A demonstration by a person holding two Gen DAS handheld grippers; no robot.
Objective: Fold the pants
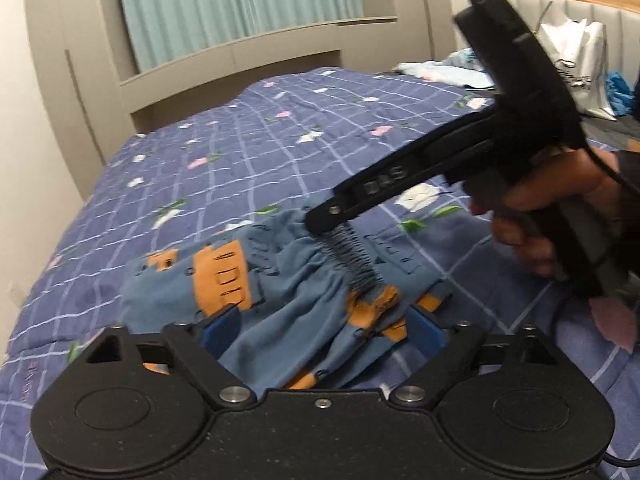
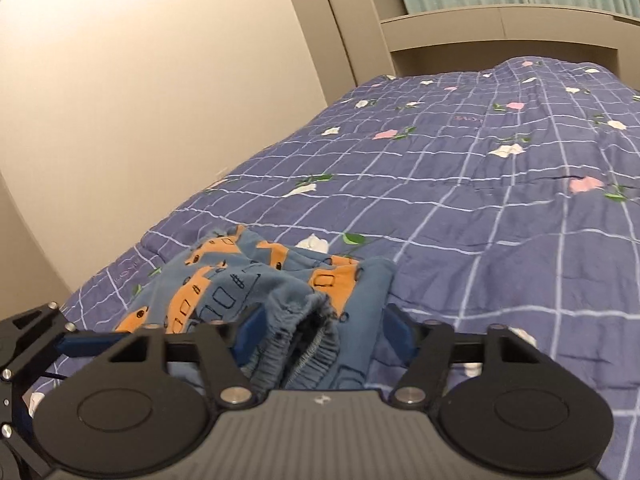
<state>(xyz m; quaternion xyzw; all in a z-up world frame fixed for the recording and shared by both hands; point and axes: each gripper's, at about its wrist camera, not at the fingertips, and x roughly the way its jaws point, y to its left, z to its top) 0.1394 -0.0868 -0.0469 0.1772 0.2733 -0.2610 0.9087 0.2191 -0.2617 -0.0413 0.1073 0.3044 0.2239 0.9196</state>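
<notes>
Black gripper housing fills the bottom of both wrist views. Our left gripper (image 1: 324,330) has its jaws wide, blue pads either side of crumpled cloth but not visibly pressing it. Our right gripper (image 2: 320,332) stands at a medium gap with the elastic waistband (image 2: 298,320) bunched between the pads; whether they actually pinch it we cannot tell, since a gap shows on the right side.

Pants (image 1: 256,280), blue with orange print, lie heaped on the purple checked bedspread (image 1: 248,148), near its close edge. From the left view the right gripper sits just beyond ours, over the same heap, held by a hand (image 1: 556,216).

Our read: grasp stage, nothing flattened yet. To do it well, take the waistband at two separate corners, single layer each, close firmly, then lift and pull apart so the legs hang free. Risk: both grippers crowd one spot and grab several layers.
</notes>
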